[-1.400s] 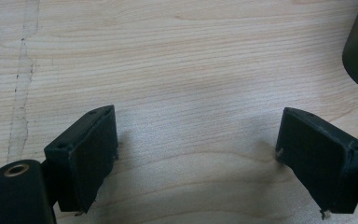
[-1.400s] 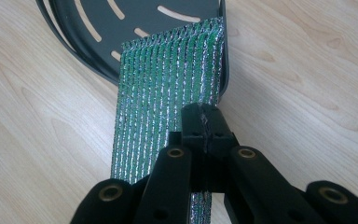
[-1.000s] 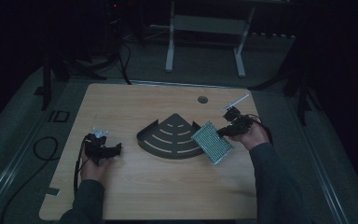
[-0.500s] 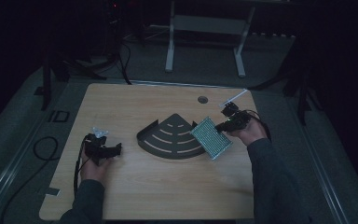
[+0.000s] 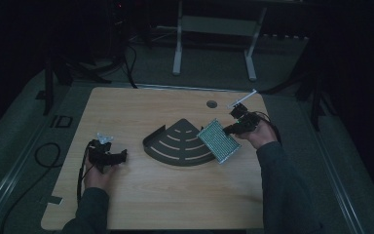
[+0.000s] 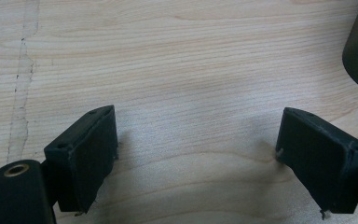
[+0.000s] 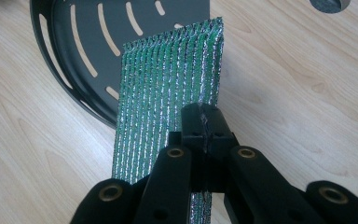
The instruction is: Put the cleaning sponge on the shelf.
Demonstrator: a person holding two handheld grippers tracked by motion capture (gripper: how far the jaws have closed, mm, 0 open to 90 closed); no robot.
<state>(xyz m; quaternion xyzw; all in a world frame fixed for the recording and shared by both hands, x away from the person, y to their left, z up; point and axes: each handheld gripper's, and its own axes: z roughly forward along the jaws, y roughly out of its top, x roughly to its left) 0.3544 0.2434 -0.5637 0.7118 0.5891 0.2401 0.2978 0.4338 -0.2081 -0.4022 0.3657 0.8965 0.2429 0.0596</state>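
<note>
**Perforated board pinched at the tray's edge**

The right gripper (image 7: 204, 122) pinches the green perforated circuit board (image 5: 217, 141) by one edge, holding it tilted at the fan-shaped slotted tray's (image 5: 177, 144) three o'clock side, likely for placing. The left gripper (image 6: 196, 154) rests spread and empty on the table (image 5: 175, 195). Dim light hides board detail.

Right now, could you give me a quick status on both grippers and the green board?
Right gripper shut on green board, held over edge of black slotted tray. Left gripper open, resting on table. Nothing in the way.
</note>
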